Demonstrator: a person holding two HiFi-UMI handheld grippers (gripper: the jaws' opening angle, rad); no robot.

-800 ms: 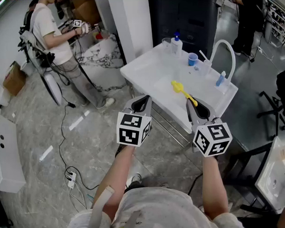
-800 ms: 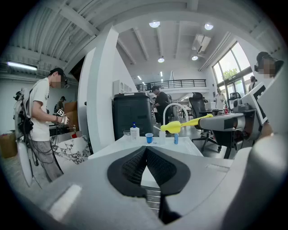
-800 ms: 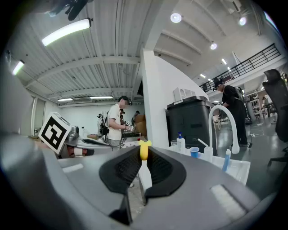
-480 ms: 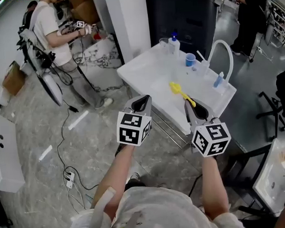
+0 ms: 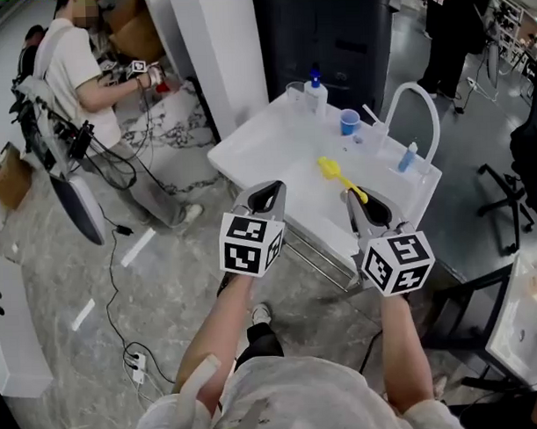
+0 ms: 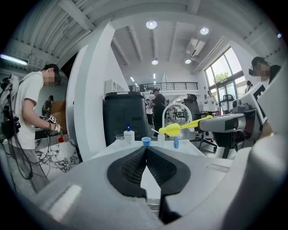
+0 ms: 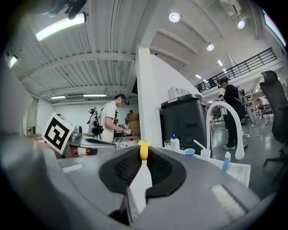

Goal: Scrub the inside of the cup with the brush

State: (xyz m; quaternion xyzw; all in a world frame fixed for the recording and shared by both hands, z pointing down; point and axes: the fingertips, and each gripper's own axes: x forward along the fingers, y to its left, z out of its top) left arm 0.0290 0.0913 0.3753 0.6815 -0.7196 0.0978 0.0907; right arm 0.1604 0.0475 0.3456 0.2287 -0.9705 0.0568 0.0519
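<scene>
A yellow brush point(image 5: 336, 172) sticks out forward from my right gripper point(image 5: 354, 197), which is shut on its handle; its end shows between the jaws point(image 7: 143, 150). My left gripper point(image 5: 266, 190) is shut with nothing in it, pads together point(image 6: 146, 149). Both hang level in front of the white sink table point(image 5: 266, 139), short of its near edge. At the back of the table stand a small blue cup point(image 5: 349, 121) and a clear cup point(image 5: 295, 91). In the left gripper view the brush head point(image 6: 172, 130) floats to the right of the blue cup point(image 6: 146, 141).
A pump bottle point(image 5: 315, 94), a white arched faucet point(image 5: 411, 97), a small blue bottle point(image 5: 407, 157) and a white holder point(image 5: 377, 131) stand near the cups. A person point(image 5: 79, 75) stands left of a white pillar point(image 5: 219, 53). Cables point(image 5: 132, 346) lie on the floor.
In the head view the sink table has slid a little to the left and the person at the left has shifted too. Both grippers keep their pose, brush still in the right one.
</scene>
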